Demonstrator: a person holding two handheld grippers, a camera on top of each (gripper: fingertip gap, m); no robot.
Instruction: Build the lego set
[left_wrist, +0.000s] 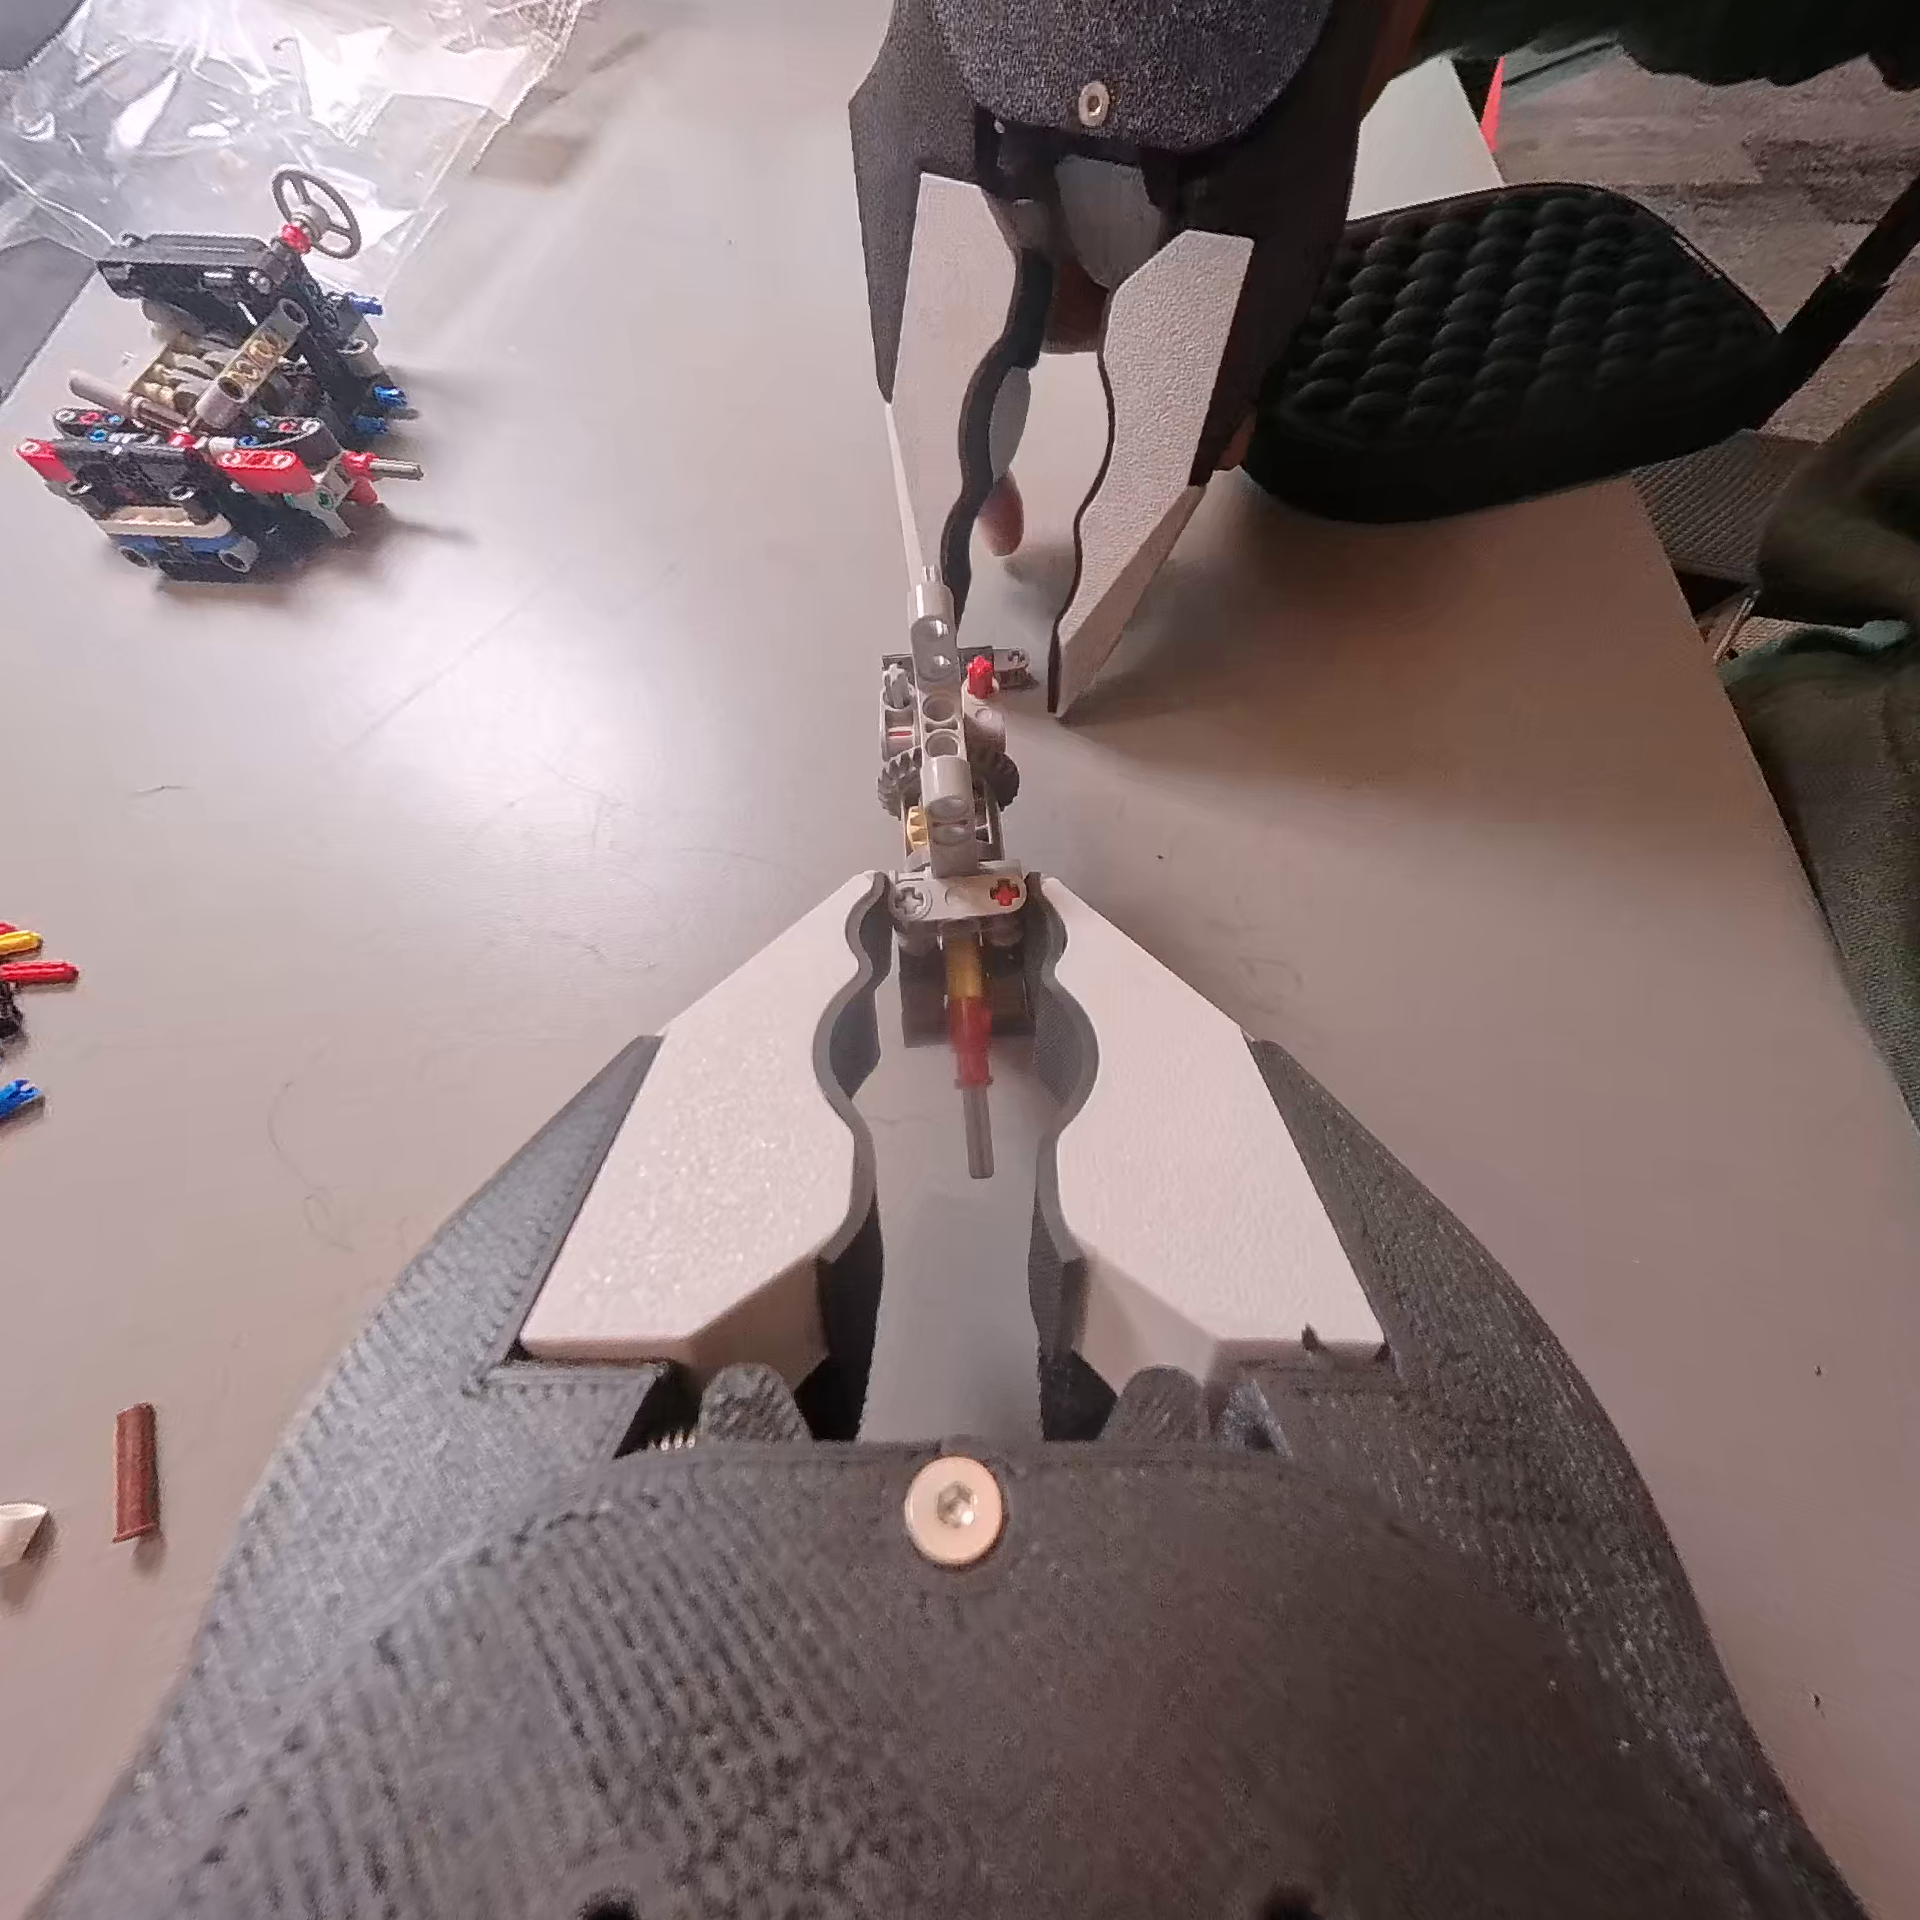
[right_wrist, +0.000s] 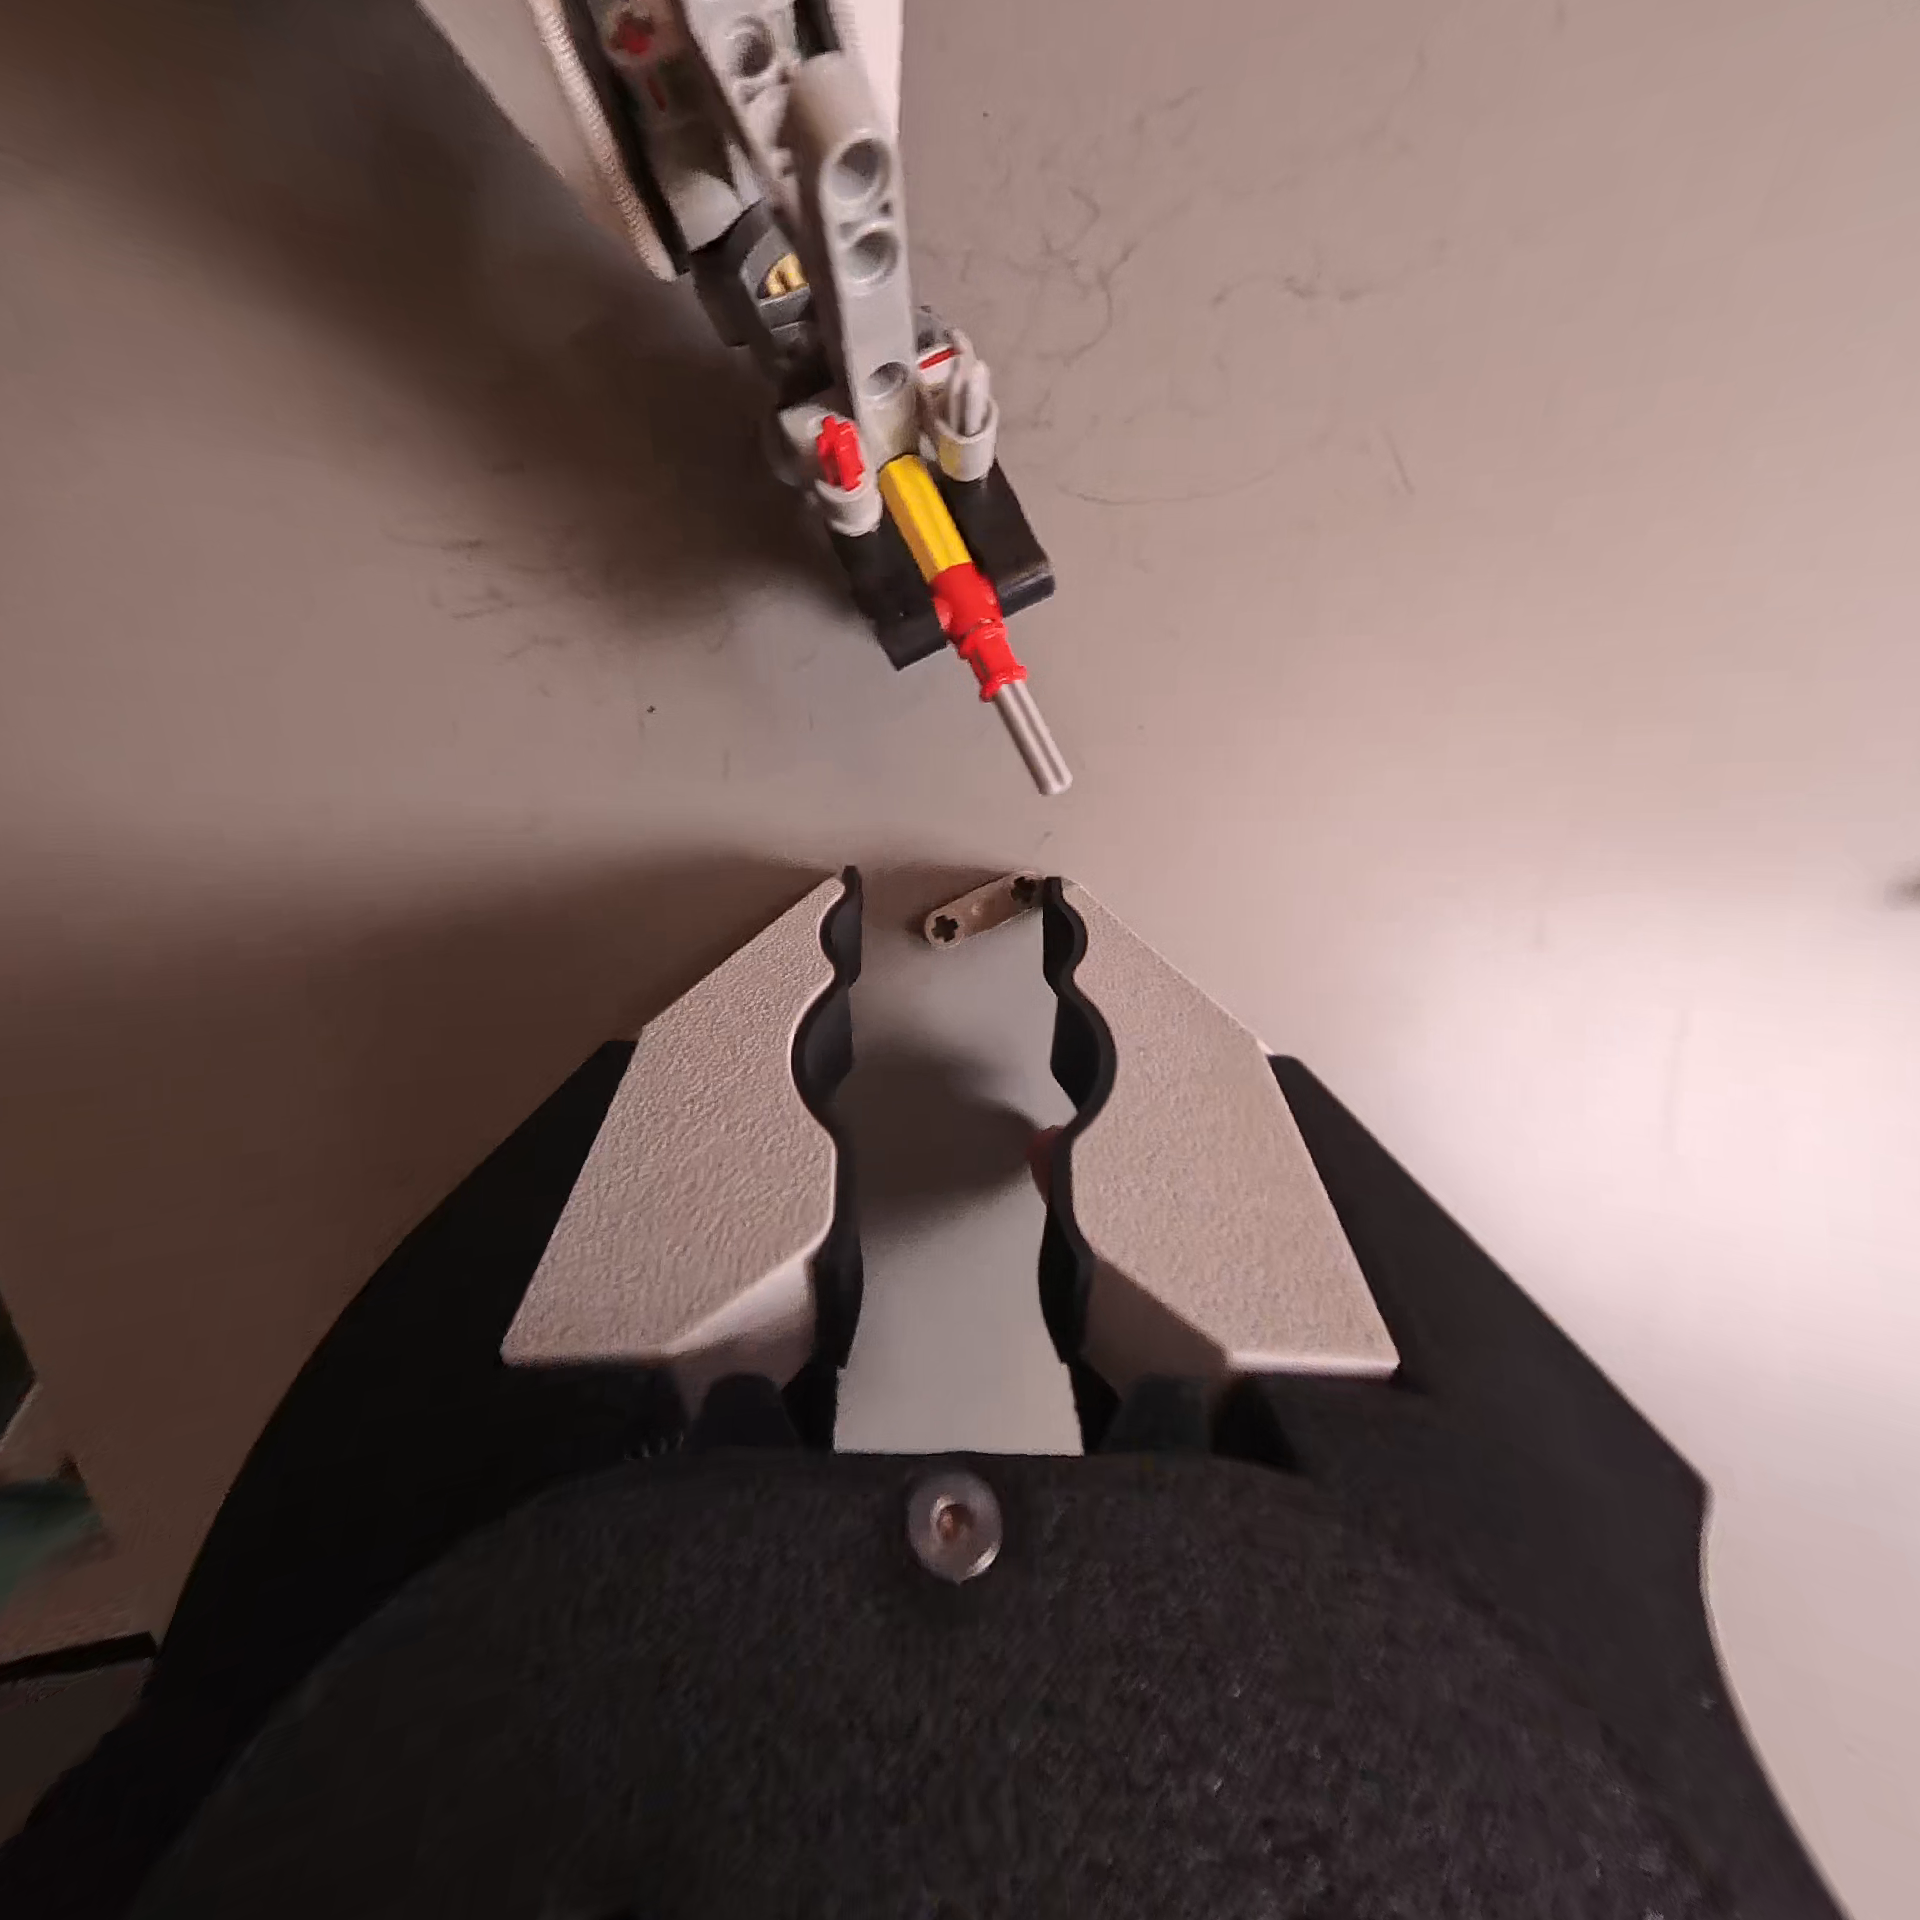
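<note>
Now left tool (left_wrist: 958, 902) clamped on grey brick assembly (left_wrist: 940, 774); right tool (right_wrist: 952, 894) open, bare, above small grey link (right_wrist: 982, 907).

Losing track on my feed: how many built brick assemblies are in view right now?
2. One slim grey assembly is clamped in the left tongs; one larger black assembly stands on the table, far left. Others may lie outside the frame.

Soft, even indoor light casts dull shadows on the grey table (left_wrist: 1351, 935), with wide-angle bending at edges and slight blur up close.
</note>
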